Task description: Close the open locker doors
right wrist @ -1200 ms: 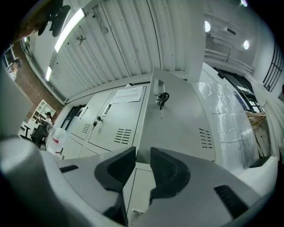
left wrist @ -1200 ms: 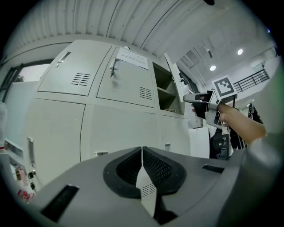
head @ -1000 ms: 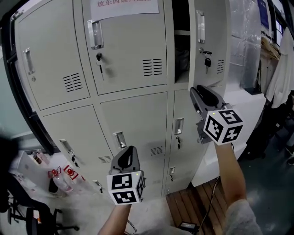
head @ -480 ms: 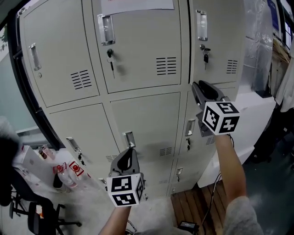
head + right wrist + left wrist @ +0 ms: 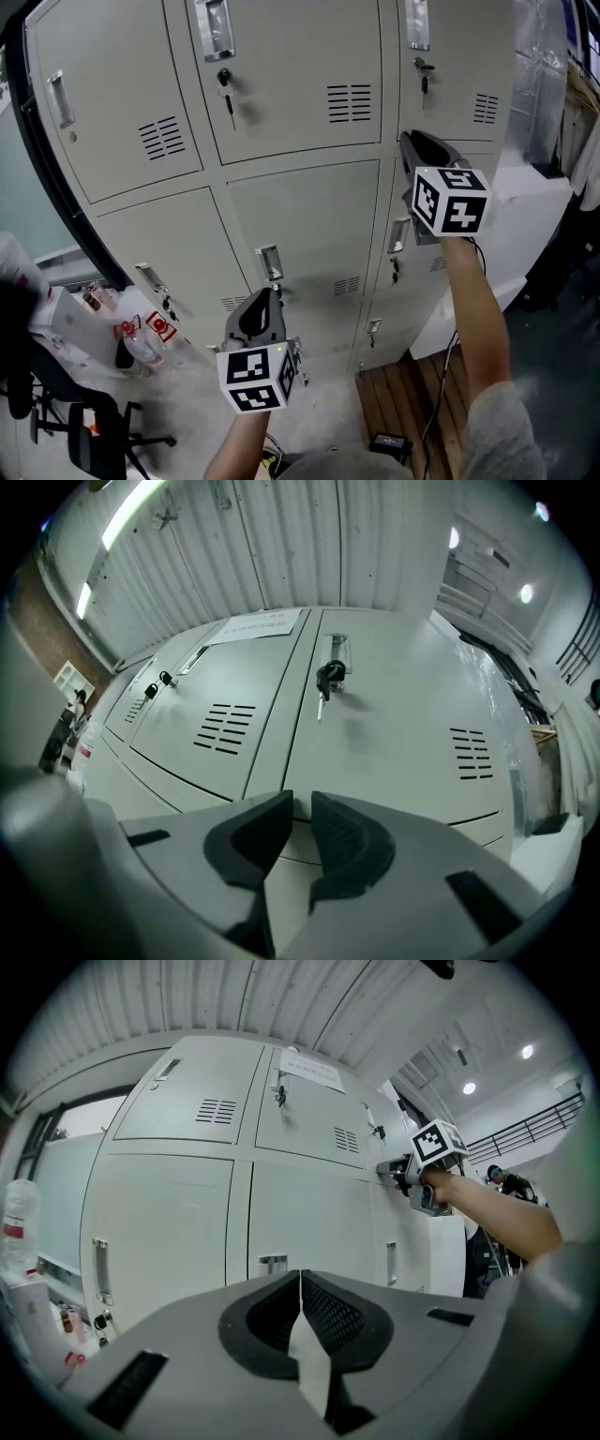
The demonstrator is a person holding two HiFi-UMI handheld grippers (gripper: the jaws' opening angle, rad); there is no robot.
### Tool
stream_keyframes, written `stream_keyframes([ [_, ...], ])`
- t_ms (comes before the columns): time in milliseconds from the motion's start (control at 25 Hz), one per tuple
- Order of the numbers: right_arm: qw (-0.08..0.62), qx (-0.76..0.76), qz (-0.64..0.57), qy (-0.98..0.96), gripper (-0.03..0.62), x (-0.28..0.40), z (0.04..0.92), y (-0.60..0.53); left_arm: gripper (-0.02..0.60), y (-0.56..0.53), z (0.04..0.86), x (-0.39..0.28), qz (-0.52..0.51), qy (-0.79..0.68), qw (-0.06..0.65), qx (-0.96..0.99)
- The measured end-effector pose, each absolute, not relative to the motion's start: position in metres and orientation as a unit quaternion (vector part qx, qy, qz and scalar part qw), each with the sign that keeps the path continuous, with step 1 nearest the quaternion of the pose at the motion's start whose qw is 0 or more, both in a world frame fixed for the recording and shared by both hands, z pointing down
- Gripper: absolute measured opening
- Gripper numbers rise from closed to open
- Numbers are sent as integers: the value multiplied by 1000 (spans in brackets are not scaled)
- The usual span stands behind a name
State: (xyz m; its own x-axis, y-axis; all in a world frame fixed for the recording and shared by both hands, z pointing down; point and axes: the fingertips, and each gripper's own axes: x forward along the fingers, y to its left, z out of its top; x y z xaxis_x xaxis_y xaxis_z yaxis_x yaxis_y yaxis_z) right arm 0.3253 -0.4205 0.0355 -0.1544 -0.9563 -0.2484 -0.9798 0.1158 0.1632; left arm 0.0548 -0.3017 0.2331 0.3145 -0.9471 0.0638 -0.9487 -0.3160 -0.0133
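Grey steel lockers fill the head view. The upper right door (image 5: 461, 66), with a key (image 5: 424, 75) in its lock, lies flush with its neighbours. My right gripper (image 5: 410, 142) points at that door's lower left corner; its jaws have just been closing and stand a little apart with nothing between them. In the right gripper view the same door (image 5: 412, 724) and key (image 5: 323, 682) sit just beyond the right gripper (image 5: 300, 799). My left gripper (image 5: 263, 298) is shut and empty, low before the middle lower door (image 5: 309, 225); the left gripper view shows that gripper (image 5: 300, 1277) with its jaws touching.
A white cabinet (image 5: 525, 225) stands right of the lockers. Wooden slats (image 5: 403, 403) with a black adapter (image 5: 386, 442) cover the floor below. Plastic bags with red-labelled items (image 5: 141, 333) and an office chair (image 5: 84, 431) are at lower left. Clothes (image 5: 586, 141) hang at far right.
The upper right door, ajar with a dark gap a second ago, now lies flush. My right gripper went with it toward the lockers and its jaws narrowed. The left gripper sank slightly.
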Motion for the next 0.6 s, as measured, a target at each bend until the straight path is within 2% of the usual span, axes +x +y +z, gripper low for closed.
stream_keyframes([
  [120,18,-654,149,741,51,320,42,-419,11,-299,239,50,33,-586,19,809],
  [600,-10,-606,122,786,51,279,140,-320,11,-270,286,39,60,-573,19,817],
])
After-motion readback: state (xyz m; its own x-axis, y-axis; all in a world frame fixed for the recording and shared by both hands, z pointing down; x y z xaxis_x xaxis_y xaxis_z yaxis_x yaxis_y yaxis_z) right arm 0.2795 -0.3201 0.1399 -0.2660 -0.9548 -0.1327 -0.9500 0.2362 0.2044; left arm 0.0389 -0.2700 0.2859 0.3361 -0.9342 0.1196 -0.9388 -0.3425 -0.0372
